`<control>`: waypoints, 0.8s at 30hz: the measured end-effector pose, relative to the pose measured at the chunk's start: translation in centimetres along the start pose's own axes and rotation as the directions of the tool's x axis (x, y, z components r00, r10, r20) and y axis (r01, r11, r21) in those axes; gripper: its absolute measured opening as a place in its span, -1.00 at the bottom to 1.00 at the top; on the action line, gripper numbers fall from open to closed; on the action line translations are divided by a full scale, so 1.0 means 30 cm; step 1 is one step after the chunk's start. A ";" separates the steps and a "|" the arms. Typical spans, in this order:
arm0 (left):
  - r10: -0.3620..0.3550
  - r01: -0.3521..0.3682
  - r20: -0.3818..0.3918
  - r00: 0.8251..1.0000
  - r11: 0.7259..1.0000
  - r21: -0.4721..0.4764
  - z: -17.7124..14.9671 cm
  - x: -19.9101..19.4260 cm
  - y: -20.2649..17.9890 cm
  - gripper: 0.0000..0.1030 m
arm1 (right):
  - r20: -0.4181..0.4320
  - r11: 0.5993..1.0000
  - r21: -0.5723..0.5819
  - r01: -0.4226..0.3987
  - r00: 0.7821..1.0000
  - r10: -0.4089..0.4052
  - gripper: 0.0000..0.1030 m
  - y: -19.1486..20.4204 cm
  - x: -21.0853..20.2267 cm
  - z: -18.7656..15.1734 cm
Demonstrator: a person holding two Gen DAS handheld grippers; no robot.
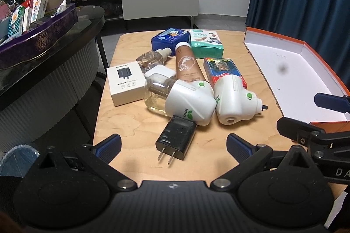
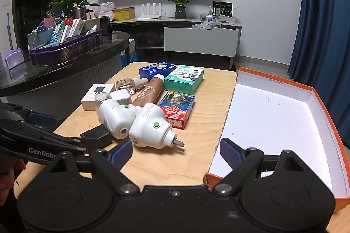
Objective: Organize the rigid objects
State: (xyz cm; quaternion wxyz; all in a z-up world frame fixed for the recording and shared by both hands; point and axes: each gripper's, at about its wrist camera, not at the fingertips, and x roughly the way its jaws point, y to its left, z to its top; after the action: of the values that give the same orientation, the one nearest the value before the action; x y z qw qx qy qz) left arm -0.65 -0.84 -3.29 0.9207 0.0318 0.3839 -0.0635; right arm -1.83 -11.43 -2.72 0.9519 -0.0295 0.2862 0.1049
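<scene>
A pile of small items lies on the wooden table [image 1: 135,123]: a black plug charger [image 1: 176,140], two white plug-in devices [image 1: 190,101] [image 1: 235,99], a brown tube [image 1: 188,64], a white charger box [image 1: 125,83], a red-blue card box [image 1: 223,71], a green box [image 1: 205,42] and a blue tin [image 1: 170,38]. An orange shoebox lid [image 1: 310,71] with a white inside lies to the right. My left gripper [image 1: 174,148] is open just before the black charger. My right gripper [image 2: 176,153] is open and empty near the lid's front left corner [image 2: 210,176].
A dark round table [image 2: 65,71] at the left carries a purple tray [image 2: 65,51] full of boxes. A TV cabinet [image 2: 196,36] stands at the back wall. Blue curtains [image 2: 323,25] hang at the right. The lid's inside holds nothing.
</scene>
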 end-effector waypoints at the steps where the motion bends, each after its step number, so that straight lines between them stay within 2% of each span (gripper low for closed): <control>1: -0.001 0.001 0.001 1.000 1.000 0.001 0.000 0.001 -0.001 1.00 | 0.002 1.000 -0.001 0.000 1.000 0.000 0.98 0.005 0.001 -0.001; 24: 0.002 -0.002 -0.015 1.000 1.000 0.003 -0.002 0.041 0.001 1.00 | -0.018 1.000 0.002 -0.009 1.000 0.009 0.98 -0.004 0.029 -0.007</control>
State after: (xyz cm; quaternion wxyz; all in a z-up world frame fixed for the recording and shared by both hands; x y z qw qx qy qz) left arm 0.19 -0.91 -4.21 0.9177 0.0341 0.3908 -0.0629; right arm -1.20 -11.42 -3.37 0.9489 -0.0283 0.2949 0.1086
